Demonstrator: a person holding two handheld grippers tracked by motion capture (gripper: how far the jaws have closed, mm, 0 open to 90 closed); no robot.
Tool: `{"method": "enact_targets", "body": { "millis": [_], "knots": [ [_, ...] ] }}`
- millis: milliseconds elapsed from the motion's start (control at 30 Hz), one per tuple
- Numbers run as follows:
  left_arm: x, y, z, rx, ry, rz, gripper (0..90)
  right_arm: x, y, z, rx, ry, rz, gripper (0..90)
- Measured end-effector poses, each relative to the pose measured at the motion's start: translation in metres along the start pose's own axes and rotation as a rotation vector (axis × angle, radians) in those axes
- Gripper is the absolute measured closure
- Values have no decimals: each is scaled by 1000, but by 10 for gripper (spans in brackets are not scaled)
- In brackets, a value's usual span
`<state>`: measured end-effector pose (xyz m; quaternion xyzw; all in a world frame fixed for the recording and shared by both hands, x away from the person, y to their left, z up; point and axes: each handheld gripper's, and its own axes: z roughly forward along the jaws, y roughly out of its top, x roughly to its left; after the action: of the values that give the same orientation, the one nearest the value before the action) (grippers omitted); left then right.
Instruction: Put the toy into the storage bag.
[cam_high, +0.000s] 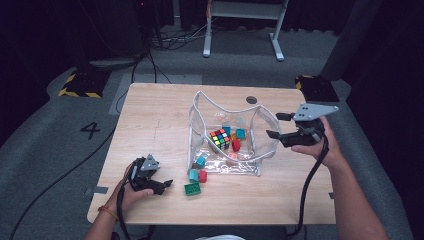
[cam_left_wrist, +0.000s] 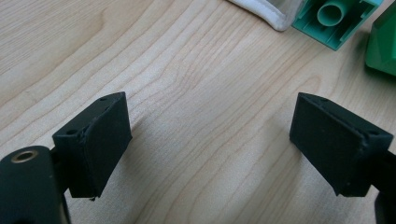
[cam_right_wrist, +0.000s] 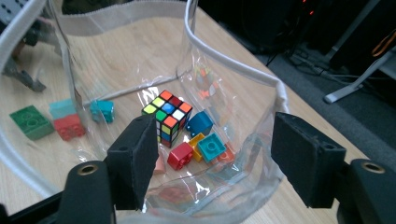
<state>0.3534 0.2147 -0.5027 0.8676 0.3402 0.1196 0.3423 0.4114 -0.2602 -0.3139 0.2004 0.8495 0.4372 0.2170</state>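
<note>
Table (cam_high: 150, 125): pale wood, fine darker grain lines.
Bag (cam_high: 260, 131): clear plastic, off-white fabric trim along rim and seams.
Puzzle cube (cam_right_wrist: 167, 116): black frame; stickers red, orange, yellow, green, white, blue.
Bricks inside bag: red brick (cam_right_wrist: 180, 155), teal brick (cam_right_wrist: 211, 147), blue brick (cam_right_wrist: 200, 123), yellow brick (cam_right_wrist: 195, 141) partly hidden.
Bricks outside bag: green brick (cam_high: 192, 189), red block (cam_high: 203, 176), light teal block (cam_high: 193, 174).
Left gripper (cam_high: 166, 185): black jaws and body, grey plate on top.
Right gripper (cam_high: 278, 125): black, grey three-cornered plate.
Floor (cam_high: 60, 125): grey carpet, black number 4 marked on it.
Floor plates (cam_high: 80, 85): black with yellow and black hazard stripes.
</note>
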Motion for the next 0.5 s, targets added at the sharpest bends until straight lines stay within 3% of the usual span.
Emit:
{"method": "enact_targets", "body": {
  "millis": [67, 267, 367, 500],
  "knots": [
    [0, 0, 0, -1, 0, -2, 127, 4, -7, -12, -41, -21, 23, 311],
    [0, 0, 0, 0, 0, 0, 127, 9, -20, -27, -75, -21, 34, 325],
    [0, 0, 0, -1, 0, -2, 127, 14, -34, -36, -107, -13, 48, 323],
    [0, 0, 0, 0, 0, 0, 127, 19, -47, -37, -89, -36, 50, 318]
  ]
}}
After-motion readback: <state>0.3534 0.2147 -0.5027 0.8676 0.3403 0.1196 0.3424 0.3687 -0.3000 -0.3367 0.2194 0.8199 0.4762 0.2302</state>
